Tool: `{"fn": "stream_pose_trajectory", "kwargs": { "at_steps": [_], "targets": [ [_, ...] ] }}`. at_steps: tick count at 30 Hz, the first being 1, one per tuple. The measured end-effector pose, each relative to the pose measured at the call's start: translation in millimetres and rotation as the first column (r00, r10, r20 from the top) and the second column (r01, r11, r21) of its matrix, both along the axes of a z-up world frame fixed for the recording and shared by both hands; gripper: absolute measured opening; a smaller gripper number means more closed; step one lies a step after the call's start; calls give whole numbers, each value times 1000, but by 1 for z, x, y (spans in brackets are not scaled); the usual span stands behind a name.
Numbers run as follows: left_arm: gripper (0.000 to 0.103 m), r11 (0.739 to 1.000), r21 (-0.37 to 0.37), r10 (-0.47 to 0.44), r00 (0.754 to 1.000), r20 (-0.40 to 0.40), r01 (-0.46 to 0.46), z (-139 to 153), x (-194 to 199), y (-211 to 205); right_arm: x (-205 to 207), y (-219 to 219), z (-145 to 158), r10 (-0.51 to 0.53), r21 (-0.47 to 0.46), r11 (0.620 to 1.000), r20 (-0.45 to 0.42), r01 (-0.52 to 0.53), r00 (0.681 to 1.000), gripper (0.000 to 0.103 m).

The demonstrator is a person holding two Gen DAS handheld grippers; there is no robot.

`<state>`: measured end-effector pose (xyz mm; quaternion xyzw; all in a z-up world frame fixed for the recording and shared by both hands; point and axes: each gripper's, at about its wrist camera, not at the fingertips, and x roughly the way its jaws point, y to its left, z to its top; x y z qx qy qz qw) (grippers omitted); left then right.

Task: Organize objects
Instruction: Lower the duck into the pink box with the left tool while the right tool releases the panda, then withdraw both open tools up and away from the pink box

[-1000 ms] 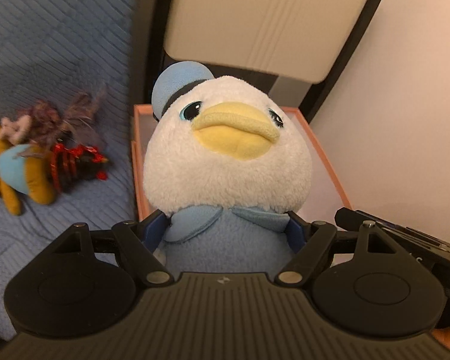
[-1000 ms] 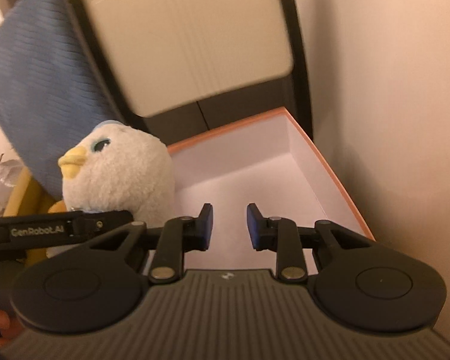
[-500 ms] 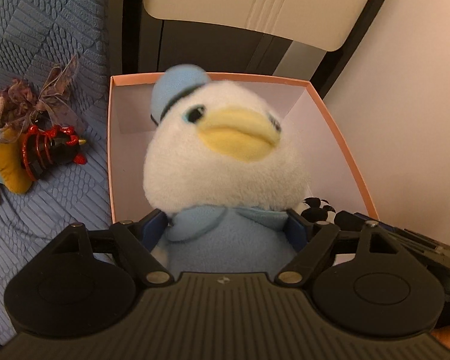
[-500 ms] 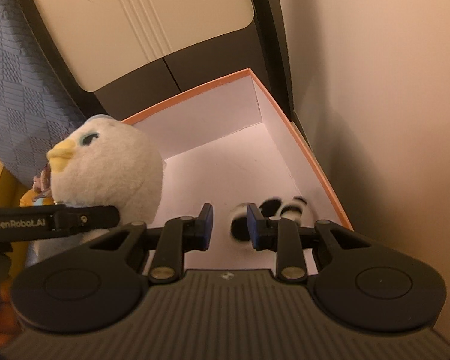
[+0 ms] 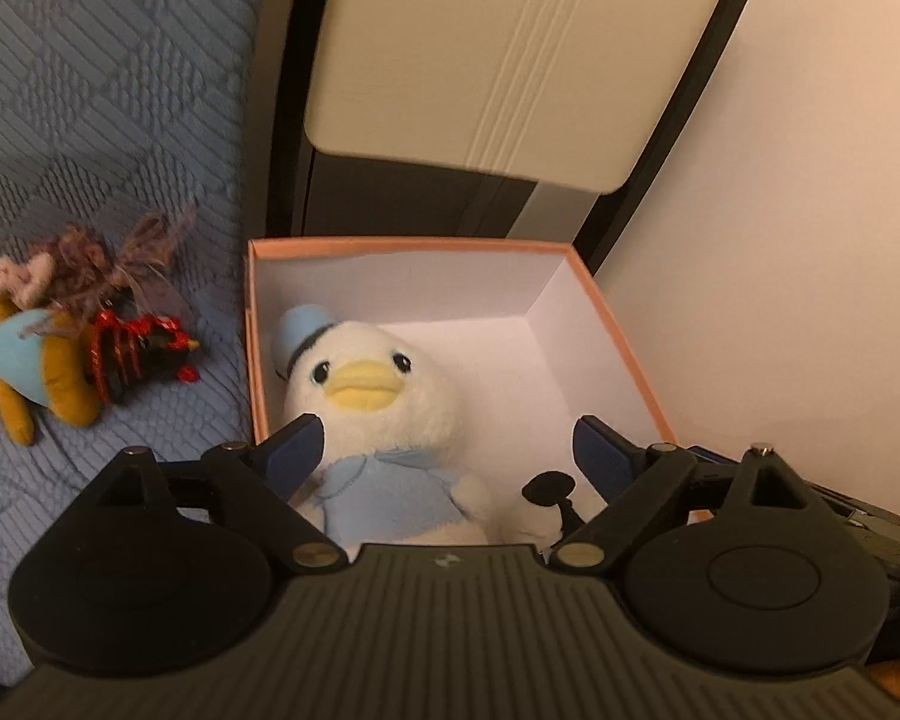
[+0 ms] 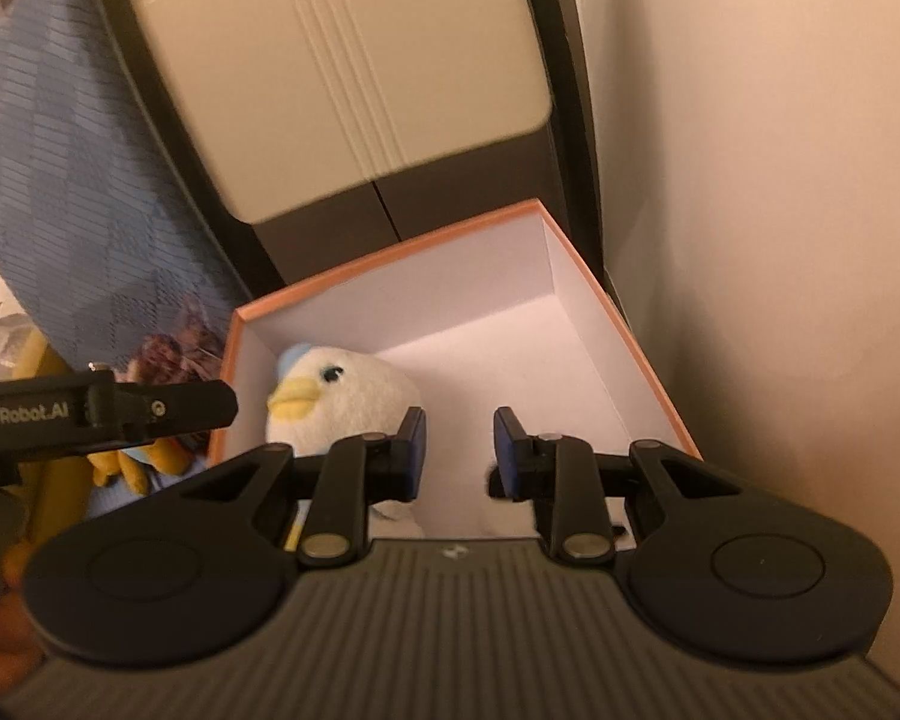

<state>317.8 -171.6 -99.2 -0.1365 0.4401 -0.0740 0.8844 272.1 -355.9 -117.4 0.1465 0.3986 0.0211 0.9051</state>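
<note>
Toys, left to right: yellow-orange plush bear (image 5: 24,384) lay on the blue quilted bed (image 5: 90,120). White plush duck in blue hat (image 5: 372,402), soft, light, best pinched at the body, sat inside the orange-rimmed white cardboard box (image 5: 624,354). Left tool (image 5: 444,444) had just been opening, clear of the duck; right tool (image 6: 459,447) was closed, empty.

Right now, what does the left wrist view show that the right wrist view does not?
Only the left wrist view shows the open left gripper, its jaws just opened, off the duck, and the red-and-black toy. Only the right wrist view shows the shut, empty right gripper. Both show the white plush duck sitting in the orange-rimmed box.
</note>
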Motion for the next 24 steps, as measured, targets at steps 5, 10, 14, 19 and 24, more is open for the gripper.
{"fn": "stream_pose_trajectory", "kwargs": {
  "at_steps": [5, 10, 14, 19, 24],
  "targets": [
    [93, 1000, 6, 5, 998, 59, -5, 27, -25, 16, -17, 15, 26, 16, 1, 1000, 44, -16, 999, 28],
    [93, 1000, -3, 14, 995, 102, -14, 46, -50, 29, -34, 33, 50, 36, -4, 999, 84, -36, 996, 28],
    [93, 1000, -9, 18, 991, 134, -17, 58, -71, 38, -46, 49, 64, 48, -9, 999, 110, -48, 993, 28],
    [93, 999, -26, 23, 986, 167, -19, 71, -95, 53, -63, 67, 79, 67, -16, 998, 132, -65, 989, 28],
    [93, 999, -38, 28, 980, 199, -21, 83, -115, 71, -77, 84, 90, 84, -6, 996, 142, -84, 986, 28]
  ]
}}
